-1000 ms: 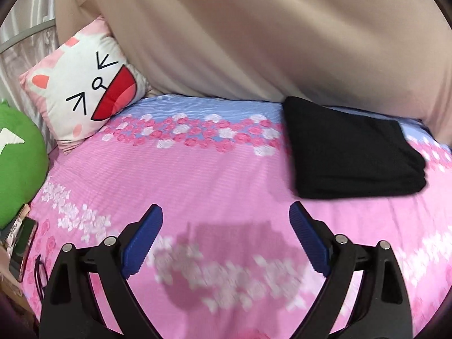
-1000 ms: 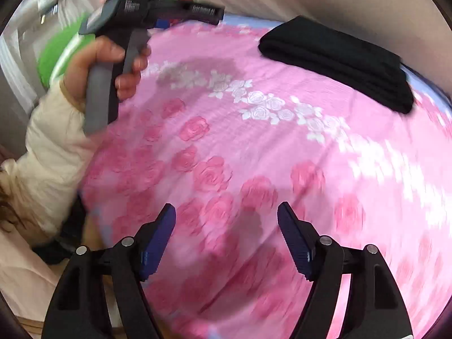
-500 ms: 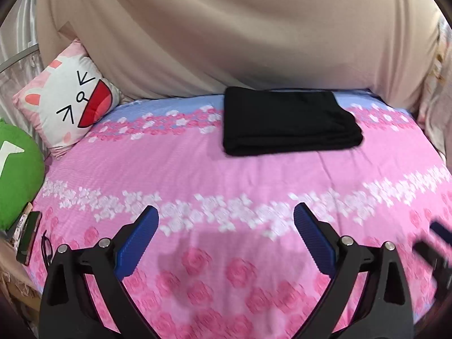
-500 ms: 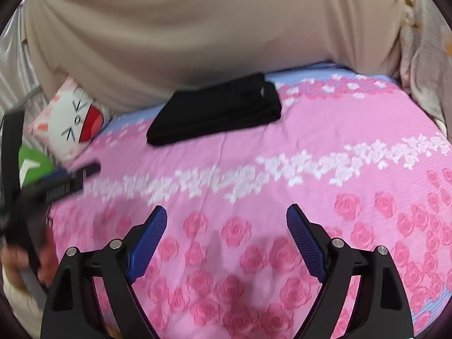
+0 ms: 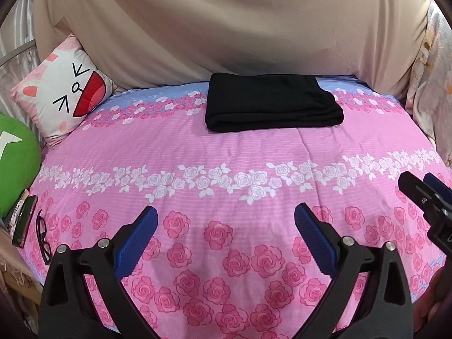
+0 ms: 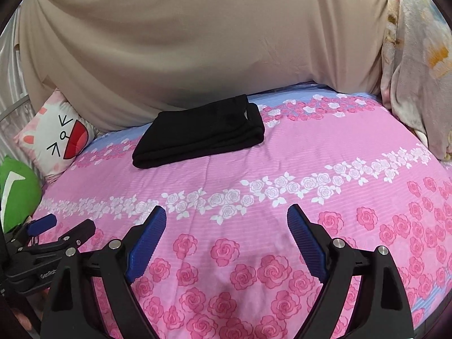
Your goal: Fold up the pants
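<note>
The black knit pants (image 5: 272,102), already folded into a flat rectangular bundle, lie near the far edge of the pink rose-print bedsheet (image 5: 226,152), roughly midway along it and well apart from both tools. Your left gripper (image 5: 226,220) hangs over the near edge with its jaws spread wide and nothing between them; your right gripper (image 6: 226,219) is just as wide and just as empty, beside it over the same edge. Judging by the tidy stack, the folding looks finished, so the step in hand is pulling clear. Hold both tools back at the near edge and do not sweep across the bundle. If you want a last check, look at its right end, where the layers show slightly uneven in the right wrist view; press there lightly rather than regripping, since knit cloth will drag and unfold.
</note>
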### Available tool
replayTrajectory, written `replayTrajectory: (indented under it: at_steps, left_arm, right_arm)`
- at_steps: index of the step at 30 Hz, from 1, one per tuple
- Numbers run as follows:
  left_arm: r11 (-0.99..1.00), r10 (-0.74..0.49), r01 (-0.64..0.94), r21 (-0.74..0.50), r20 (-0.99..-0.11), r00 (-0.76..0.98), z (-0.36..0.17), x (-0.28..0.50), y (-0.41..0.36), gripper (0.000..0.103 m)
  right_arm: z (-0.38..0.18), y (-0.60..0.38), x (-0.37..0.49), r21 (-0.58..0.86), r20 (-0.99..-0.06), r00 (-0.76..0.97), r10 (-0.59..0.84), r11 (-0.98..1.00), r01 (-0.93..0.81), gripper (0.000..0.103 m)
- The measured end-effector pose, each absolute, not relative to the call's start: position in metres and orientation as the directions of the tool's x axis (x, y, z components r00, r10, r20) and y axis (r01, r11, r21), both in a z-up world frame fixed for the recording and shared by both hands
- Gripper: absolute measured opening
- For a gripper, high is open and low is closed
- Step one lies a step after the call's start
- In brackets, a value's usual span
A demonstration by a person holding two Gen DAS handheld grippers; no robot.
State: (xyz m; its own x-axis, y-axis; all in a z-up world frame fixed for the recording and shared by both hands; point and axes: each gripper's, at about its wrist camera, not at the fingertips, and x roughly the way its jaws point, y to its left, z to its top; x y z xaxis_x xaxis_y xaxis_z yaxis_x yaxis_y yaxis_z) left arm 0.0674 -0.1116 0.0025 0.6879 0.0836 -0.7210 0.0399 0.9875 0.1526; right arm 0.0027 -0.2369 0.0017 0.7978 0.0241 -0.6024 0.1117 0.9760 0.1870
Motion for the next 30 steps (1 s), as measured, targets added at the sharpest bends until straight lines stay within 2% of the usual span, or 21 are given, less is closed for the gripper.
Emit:
replayTrajectory:
  at_steps: [5, 9, 13, 16, 22, 25, 30]
  left_arm:
    - [0.986, 0.105, 0.024, 0.168, -0.718, 0.688, -0.004, 0.076, -0.113, 0.098]
    - [0.992, 0.085, 0.014, 0.128, -0.733, 0.675, -0.005, 0.084, -0.108, 0.098]
    - [0.985, 0.122, -0.007, 0.170, -0.676, 0.727, -0.016, 0.101, -0.109, 0.098]
    - [0.979, 0.154, -0.021, 0.203, -0.670, 0.726, -0.037, 0.125, -0.107, 0.098]
    - [0.986, 0.139, -0.036, 0.161, -0.693, 0.708, -0.058, 0.150, -0.095, 0.098]
    - [0.989, 0.116, -0.021, 0.145, -0.692, 0.712, -0.060, 0.153, -0.096, 0.098]
    - [0.991, 0.070, 0.025, 0.129, -0.679, 0.731, -0.059, 0.153, -0.102, 0.098]
  right_arm:
    - [0.001, -0.238, 0.006, 0.179, -0.607, 0.794, -0.003, 0.974, 0.141, 0.086]
    - [0.002, -0.233, 0.011, 0.144, -0.605, 0.796, -0.029, 0.979, 0.145, 0.086]
    - [0.000, -0.223, 0.019, 0.099, -0.589, 0.806, -0.056, 0.985, 0.141, 0.086]
    - [-0.014, -0.215, 0.036, 0.073, -0.571, 0.819, -0.058, 0.990, 0.121, 0.086]
    - [-0.054, -0.204, 0.072, 0.027, -0.649, 0.755, -0.096, 0.989, 0.149, 0.086]
    - [-0.053, -0.206, 0.073, 0.037, -0.635, 0.766, -0.101, 0.986, 0.160, 0.086]
    - [-0.060, -0.204, 0.080, 0.005, -0.669, 0.730, -0.138, 0.982, 0.190, 0.086]
